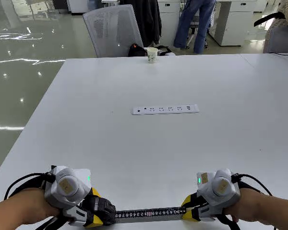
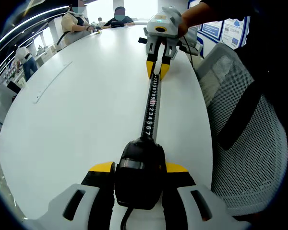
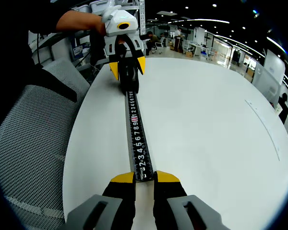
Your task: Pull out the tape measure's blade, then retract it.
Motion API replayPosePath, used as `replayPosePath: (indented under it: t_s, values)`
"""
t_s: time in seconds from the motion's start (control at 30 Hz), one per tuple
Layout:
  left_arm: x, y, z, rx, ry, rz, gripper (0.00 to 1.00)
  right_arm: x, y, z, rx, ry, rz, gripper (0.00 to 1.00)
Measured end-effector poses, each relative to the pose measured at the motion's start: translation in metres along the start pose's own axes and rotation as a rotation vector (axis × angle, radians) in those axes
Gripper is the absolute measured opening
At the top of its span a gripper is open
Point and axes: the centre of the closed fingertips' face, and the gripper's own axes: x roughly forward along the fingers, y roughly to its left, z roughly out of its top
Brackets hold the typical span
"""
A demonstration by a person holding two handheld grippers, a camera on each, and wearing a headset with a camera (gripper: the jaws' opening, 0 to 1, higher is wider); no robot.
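A: Where's the left gripper (image 1: 99, 209)?
B: Near-left counter (image 1: 158, 148) edge, level, fingers clamped on tape measure (image 2: 139, 178) case.
A: And right gripper (image 1: 187, 207)?
B: Near-right, facing it, fingers pinching blade (image 1: 151, 213) tip. Blade flat on counter between.

Bright even light, floor (image 1: 19, 28) glare, fisheye-warped edges.

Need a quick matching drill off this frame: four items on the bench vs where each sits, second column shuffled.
1. tape measure case
2. blade
3. power strip
4. paper cup

A. at the far edge of the table
B. tip pinched by the right gripper
C. clamped in the left gripper
D. lying flat mid-table

Pairs: 1-C, 2-B, 3-D, 4-A
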Motion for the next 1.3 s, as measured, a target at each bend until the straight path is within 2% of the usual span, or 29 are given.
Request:
replayPosePath:
  t_s: [1.3]
  values:
    - [0.000,0.000,0.000,0.000,-0.003,0.003,0.32,-0.014,-0.002,-0.019,0.026,0.014,-0.016,0.10]
